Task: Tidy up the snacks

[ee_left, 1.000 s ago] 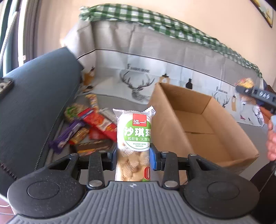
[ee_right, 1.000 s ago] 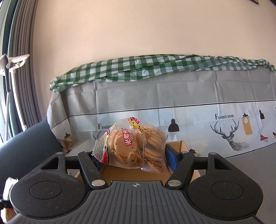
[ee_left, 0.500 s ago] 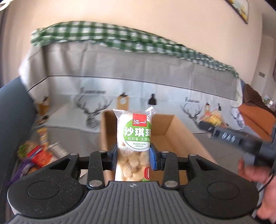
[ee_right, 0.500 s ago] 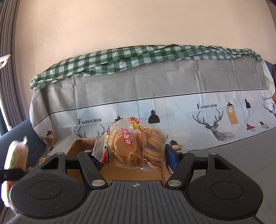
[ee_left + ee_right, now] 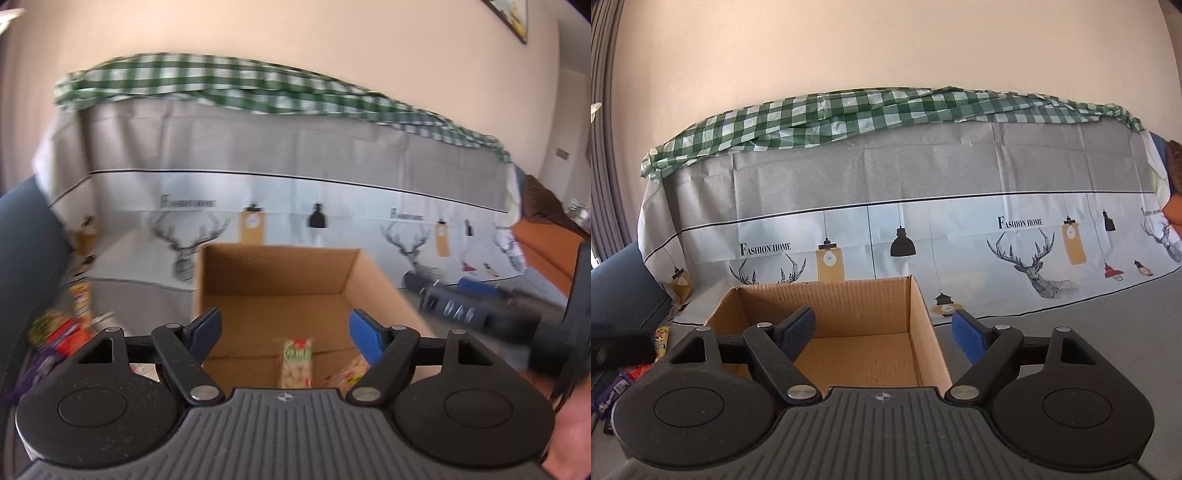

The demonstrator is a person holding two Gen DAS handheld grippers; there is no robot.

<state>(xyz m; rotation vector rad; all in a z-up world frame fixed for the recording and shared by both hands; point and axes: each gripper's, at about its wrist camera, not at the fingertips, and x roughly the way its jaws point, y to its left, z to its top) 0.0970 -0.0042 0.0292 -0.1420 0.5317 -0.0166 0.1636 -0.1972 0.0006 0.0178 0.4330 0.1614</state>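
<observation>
Change: both snacks that were clamped in the tongs a second ago are out of them; the green-labelled snack pack (image 5: 296, 363) and the cookie bag (image 5: 352, 371) now show down inside the cardboard box (image 5: 275, 269), the pack blurred, so it may not have settled yet.
Meaning for the task: two snacks are, by my reading, delivered into the box; both hands are free to fetch more from the pile.
Cardboard box: open-topped, standing on the patterned cloth (image 5: 960, 236) that covers a sofa-like seat; both wrist views look down into it.
Box contents: the snack pack lies near the middle of the floor, the cookie bag just to its right, half hidden by the left tongs' body. In the right wrist view the visible part of the floor (image 5: 857, 358) is bare; the near part is hidden, so nothing else can be confirmed.
Snack pile: loose wrappers (image 5: 64, 332) remain outside the box on its left side, beside the dark cushion (image 5: 26, 251); too blurred to count.
Left tongs (image 5: 286, 328): jaws opening, wide apart, nothing between the pads, poised above the box.
Right tongs (image 5: 886, 332): jaws opening, wide apart, nothing between them, over the box's right wall; they also appear blurred at the right edge of the left view.
Next need: a judgement only; the pile is the likely target.
</observation>
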